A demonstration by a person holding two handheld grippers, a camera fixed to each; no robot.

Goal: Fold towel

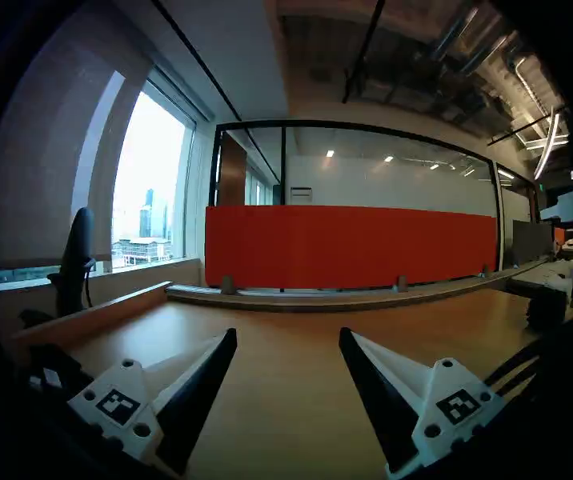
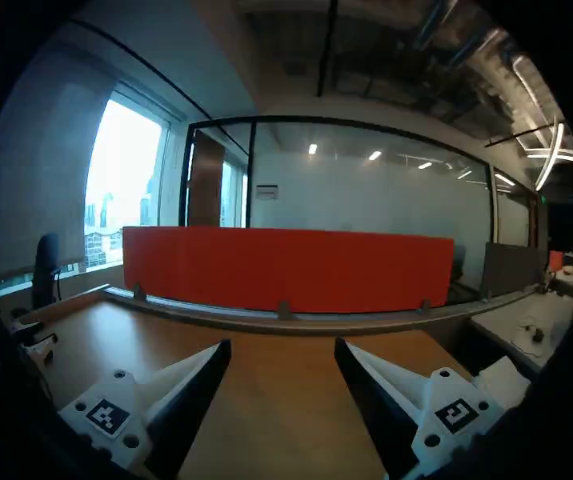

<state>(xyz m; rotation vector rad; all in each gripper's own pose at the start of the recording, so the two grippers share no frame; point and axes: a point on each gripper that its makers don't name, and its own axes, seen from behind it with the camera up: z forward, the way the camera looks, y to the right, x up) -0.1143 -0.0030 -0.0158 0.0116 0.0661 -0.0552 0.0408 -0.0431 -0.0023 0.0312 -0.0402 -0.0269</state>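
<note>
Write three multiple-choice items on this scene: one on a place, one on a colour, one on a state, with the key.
1. Where does the divider panel stand?
A. along the far edge of the desk
B. flat on the near edge
C. between a gripper's fingers
2. What colour is the panel?
A. blue
B. orange-red
C. green
3. How are the left gripper and the right gripper?
A. both open, holding nothing
B. both shut
C. one open, one shut

Key: 1 A, it stands upright past the bare wood; 2 B, its whole face is orange-red; 3 A, each pair of fingers is spread with desk showing between.
</note>
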